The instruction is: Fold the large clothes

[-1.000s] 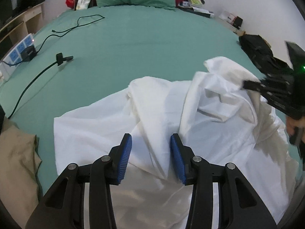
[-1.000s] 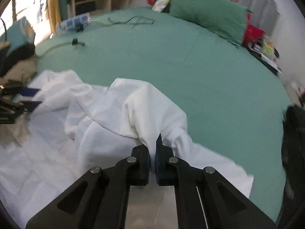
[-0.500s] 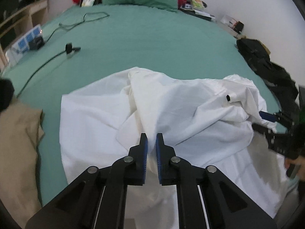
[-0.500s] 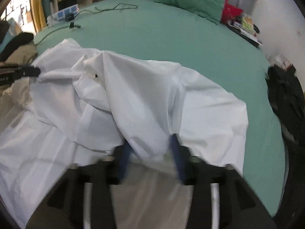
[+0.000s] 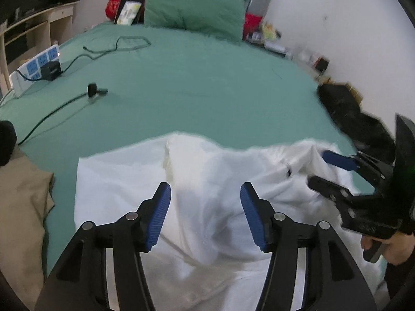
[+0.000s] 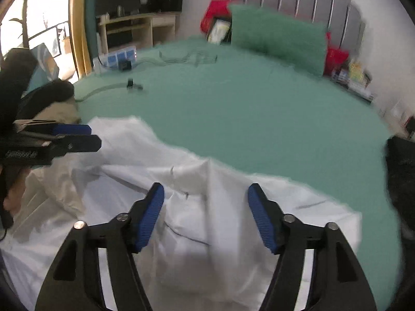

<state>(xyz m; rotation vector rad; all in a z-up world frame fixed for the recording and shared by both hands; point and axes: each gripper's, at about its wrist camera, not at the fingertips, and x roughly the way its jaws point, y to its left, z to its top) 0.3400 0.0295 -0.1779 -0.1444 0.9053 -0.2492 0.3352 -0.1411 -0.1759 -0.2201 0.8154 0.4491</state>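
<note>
A green pillow at the headboard, a black cable and power strip lying left

We see 1 large white cotton garment lying crumpled on the near part of the green bedsheet, rumpled into soft ridges and overlapping layers.

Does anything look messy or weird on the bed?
Yes. The white garment lies bunched and wrinkled near the edge of the green bed, not flat or folded. Both claws, left and right, are open above it. A black cable also trails across the sheet.
</note>
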